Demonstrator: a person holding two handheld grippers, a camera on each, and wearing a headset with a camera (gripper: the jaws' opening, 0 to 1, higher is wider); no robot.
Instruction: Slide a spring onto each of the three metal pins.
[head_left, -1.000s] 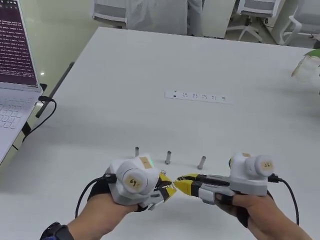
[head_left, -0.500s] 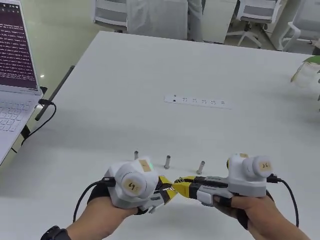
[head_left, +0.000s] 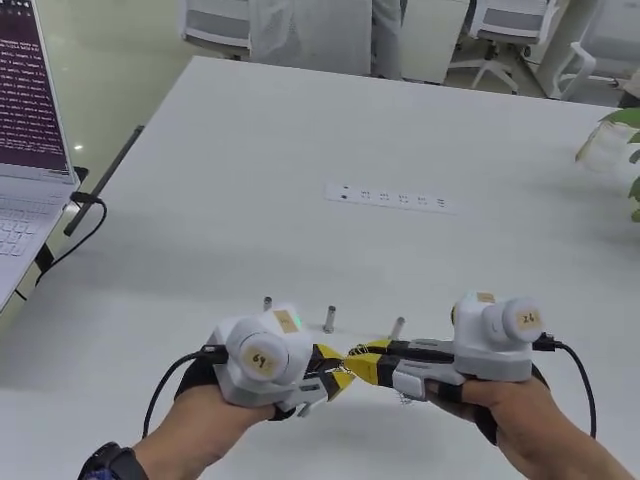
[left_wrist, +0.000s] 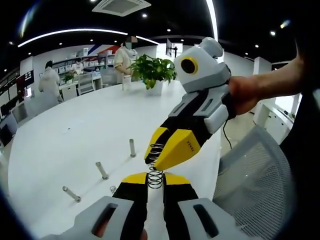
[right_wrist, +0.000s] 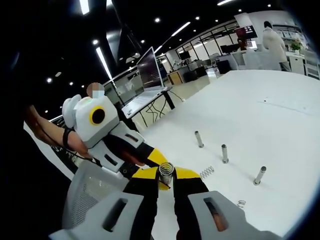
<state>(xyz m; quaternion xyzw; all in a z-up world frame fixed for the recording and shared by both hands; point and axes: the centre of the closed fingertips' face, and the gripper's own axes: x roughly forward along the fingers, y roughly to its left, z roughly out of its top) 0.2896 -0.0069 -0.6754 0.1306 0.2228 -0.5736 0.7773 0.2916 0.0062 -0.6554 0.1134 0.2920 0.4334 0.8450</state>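
Observation:
Three short metal pins stand upright in a row on the white table: left pin (head_left: 267, 302), middle pin (head_left: 329, 319), right pin (head_left: 397, 328); all are bare. Just in front of them my left gripper (head_left: 332, 363) and right gripper (head_left: 362, 362) meet tip to tip. In the left gripper view my left gripper (left_wrist: 155, 179) is shut on a coil spring (left_wrist: 155, 175) that runs up into the right gripper's yellow tips. The right gripper (right_wrist: 166, 176) is shut on the spring's end (right_wrist: 166, 170). A loose spring (right_wrist: 207, 172) lies on the table near the pins (right_wrist: 224, 153).
An open laptop (head_left: 22, 130) with a black cable (head_left: 85, 228) sits at the left edge. A white power strip (head_left: 395, 198) lies mid-table. A potted plant (head_left: 612, 135) stands far right. Another small spring (right_wrist: 241, 203) lies near the right pin (right_wrist: 259, 175).
The head camera has shifted a little. Both grippers stay tip to tip in front of the pins, a touch closer to them.

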